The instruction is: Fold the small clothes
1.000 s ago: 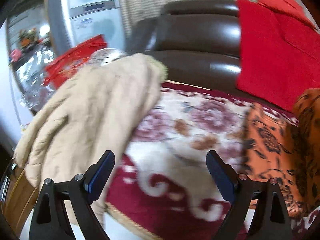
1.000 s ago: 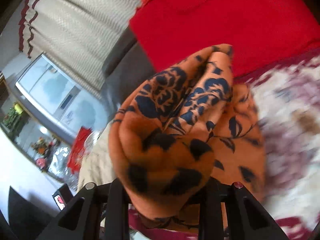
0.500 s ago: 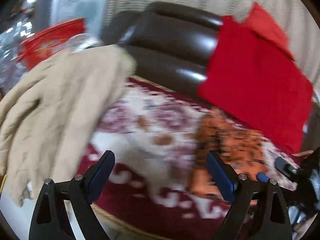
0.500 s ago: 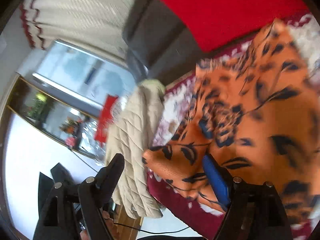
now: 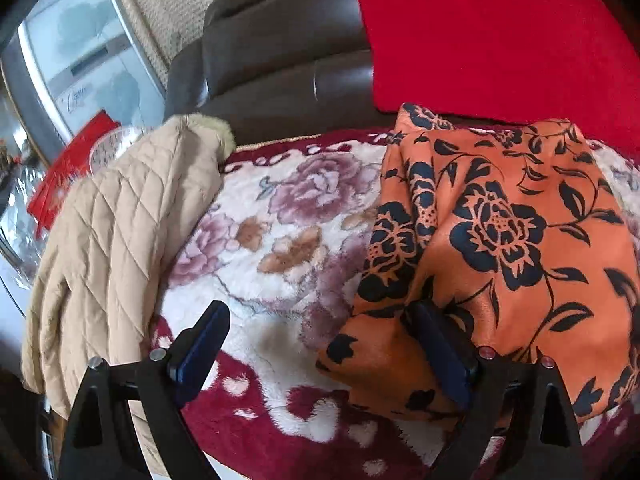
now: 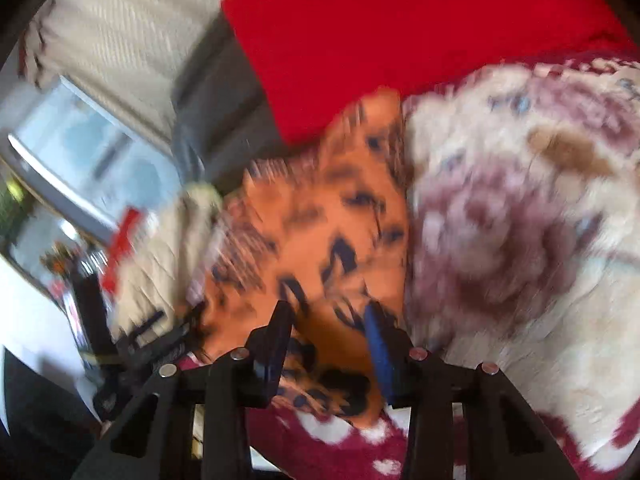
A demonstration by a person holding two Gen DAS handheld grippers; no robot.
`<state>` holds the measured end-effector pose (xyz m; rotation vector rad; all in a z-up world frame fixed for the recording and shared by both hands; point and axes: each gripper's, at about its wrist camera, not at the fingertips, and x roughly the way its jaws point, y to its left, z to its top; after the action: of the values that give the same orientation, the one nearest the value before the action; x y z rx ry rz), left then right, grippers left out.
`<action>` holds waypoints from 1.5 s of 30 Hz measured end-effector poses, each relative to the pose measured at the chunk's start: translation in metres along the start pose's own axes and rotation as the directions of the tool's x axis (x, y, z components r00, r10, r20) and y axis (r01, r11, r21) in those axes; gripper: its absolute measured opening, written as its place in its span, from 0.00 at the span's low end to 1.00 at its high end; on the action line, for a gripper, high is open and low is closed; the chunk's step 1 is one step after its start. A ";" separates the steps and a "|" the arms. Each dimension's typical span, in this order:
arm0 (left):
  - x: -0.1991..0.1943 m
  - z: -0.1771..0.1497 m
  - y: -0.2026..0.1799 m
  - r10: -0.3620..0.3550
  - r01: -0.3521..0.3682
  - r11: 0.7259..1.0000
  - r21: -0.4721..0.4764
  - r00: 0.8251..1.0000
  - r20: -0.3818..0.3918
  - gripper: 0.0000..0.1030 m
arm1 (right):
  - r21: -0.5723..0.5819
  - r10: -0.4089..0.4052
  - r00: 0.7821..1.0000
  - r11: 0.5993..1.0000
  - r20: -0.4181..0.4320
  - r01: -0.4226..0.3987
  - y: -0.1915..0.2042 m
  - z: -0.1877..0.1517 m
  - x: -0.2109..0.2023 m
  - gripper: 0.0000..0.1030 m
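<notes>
A: List surfaces from left to right, left wrist view.

B: A beige quilted jacket (image 5: 120, 240), diamond-stitched with a fleecy collar, is draped at the left edge. Next is the plush blanket (image 5: 280, 220): cream pile, mauve roses, dark red border. To the right lies the orange cloth (image 5: 500, 240), thin and smooth, printed with black flowers and leaves, creased into soft folds. Behind stand a dark brown leather sofa back (image 5: 280, 52) and a flat red cushion (image 5: 480, 32).

A: Left gripper (image 5: 320, 344) state?

B: Jaws wide apart, nothing clamped. The left finger is over bare blanket. The right finger sits at the cloth's near left corner, with fabric lapping around it. The gap between the 2 fingers spans blanket and the cloth's left edge.

A: Right gripper (image 6: 330, 344)?

B: The view is motion-blurred. Its jaws have just been closing and now stand partly apart, with the near end of the orange cloth (image 6: 320, 240) lying between the 2 fingers. Whether the pads press on the fabric cannot be told.

A: Cloth position there?

B: It runs from the fingers away toward the red cushion (image 6: 400, 20), with the jacket (image 6: 160, 248) to its left and the blanket (image 6: 520, 220) to its right.
</notes>
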<state>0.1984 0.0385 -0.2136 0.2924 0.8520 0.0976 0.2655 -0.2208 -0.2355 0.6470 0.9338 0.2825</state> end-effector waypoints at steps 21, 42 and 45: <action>0.021 0.021 -0.013 0.098 -0.097 0.989 0.114 0.995 -0.001 0.90 | -0.155 -0.055 0.997 0.986 0.045 0.061 0.031 0.026 0.032 0.51; 0.029 0.022 -0.001 0.023 -0.023 0.999 0.035 1.000 0.011 0.90 | -0.192 -0.165 0.983 0.965 0.080 0.177 0.037 0.051 0.052 0.51; 0.028 0.021 0.000 0.015 -0.016 0.999 0.031 1.000 0.013 0.90 | -0.190 -0.153 0.983 0.967 0.098 0.169 0.041 0.044 0.037 0.51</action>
<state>0.2325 0.0393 -0.2205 0.3285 0.8396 0.0971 0.3245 -0.1884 -0.2155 0.3940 0.8609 0.1985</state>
